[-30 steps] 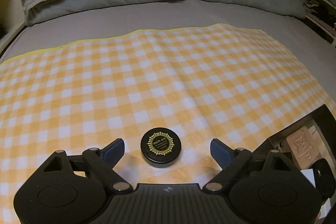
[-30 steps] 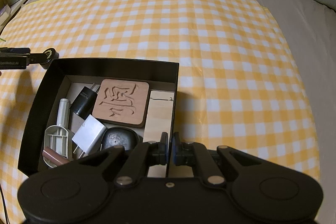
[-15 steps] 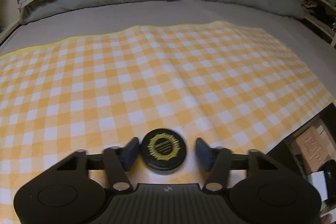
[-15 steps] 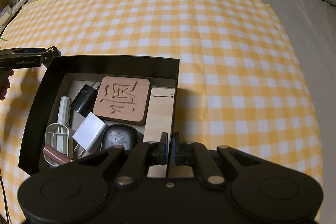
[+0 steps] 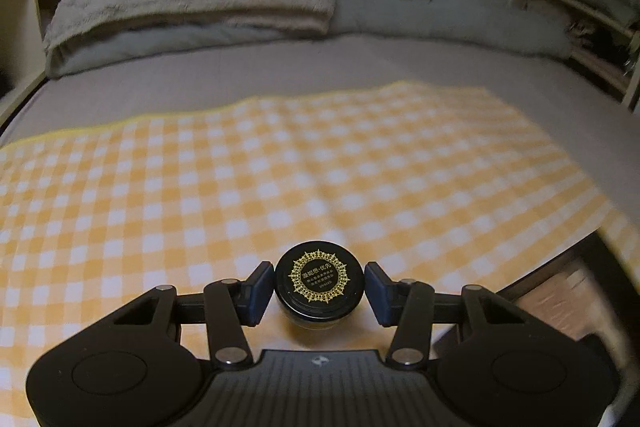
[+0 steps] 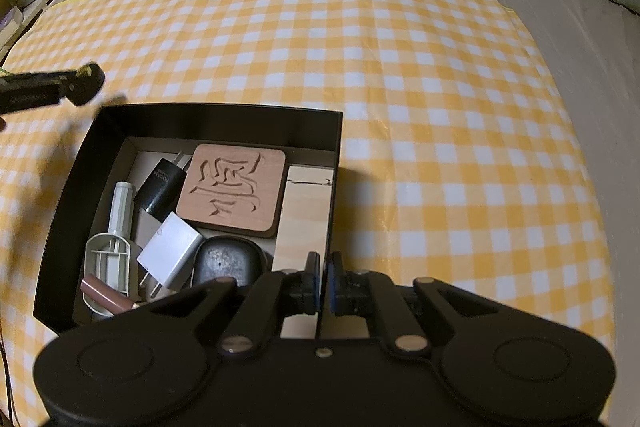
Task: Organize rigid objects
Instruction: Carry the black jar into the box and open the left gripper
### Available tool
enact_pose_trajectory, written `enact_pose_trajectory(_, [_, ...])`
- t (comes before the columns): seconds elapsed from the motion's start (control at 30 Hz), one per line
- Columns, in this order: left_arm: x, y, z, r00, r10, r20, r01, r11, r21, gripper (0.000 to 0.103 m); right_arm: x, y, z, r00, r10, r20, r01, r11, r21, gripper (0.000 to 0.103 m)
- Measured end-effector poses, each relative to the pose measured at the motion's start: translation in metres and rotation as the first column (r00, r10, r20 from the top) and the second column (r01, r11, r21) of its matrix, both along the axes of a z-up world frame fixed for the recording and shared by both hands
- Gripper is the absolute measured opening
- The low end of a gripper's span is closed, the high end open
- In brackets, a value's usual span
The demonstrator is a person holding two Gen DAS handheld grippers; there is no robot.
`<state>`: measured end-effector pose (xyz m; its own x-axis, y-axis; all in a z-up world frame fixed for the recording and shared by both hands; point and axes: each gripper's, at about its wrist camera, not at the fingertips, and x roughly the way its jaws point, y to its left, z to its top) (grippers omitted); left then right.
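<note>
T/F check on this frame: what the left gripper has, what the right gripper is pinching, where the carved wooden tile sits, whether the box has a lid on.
1. The left gripper is closed on the round black jar. True; its pads press the jar's sides, having just closed in.
2. The right gripper holds a white charger. False; it pinches the wall of the black box.
3. The carved wooden tile lies inside the box. True.
4. The box has a lid on. False; it is open-topped, contents showing.
5. The jar is already in the box. False; it is outside, past the box's far left corner.
</note>
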<state>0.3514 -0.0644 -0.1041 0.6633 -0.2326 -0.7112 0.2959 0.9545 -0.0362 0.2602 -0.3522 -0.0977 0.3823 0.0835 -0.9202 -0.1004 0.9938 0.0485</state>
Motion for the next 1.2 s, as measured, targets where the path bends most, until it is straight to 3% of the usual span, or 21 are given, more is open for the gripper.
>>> enact_pose_trajectory(0.17, [-0.023,-0.020,0.034,0.996,-0.079,0.050,0.083,0.994,-0.065,0.050,0.000,0.000,0.000,1.000,0.000,0.000,0.000,1.000,0.000,0.005])
enact_pose_trajectory(0.27, [-0.039,-0.036,0.044,0.989,-0.144,0.038,0.147,0.985,-0.093,0.050,0.000,0.001,0.000,1.000,0.001,0.000,-0.001,1.000,-0.003,0.005])
enact_pose_trajectory(0.5, [-0.063,-0.078,0.030,0.961,-0.273,-0.048,0.270,0.961,-0.061,0.050,0.001,0.002,-0.002,1.000,0.004,0.000,-0.004,1.000,-0.013,0.005])
enact_pose_trajectory(0.8, [-0.063,-0.097,0.004,0.955,-0.286,-0.083,0.290,0.957,0.027,0.051,0.001,-0.002,-0.001,1.000,0.007,0.000,-0.007,1.000,-0.007,0.004])
enact_pose_trajectory(1.2, [-0.062,-0.101,-0.002,0.951,-0.299,-0.075,0.303,0.952,0.049,0.054,0.000,-0.004,-0.002,1.000,0.014,-0.002,-0.014,1.000,-0.007,0.005])
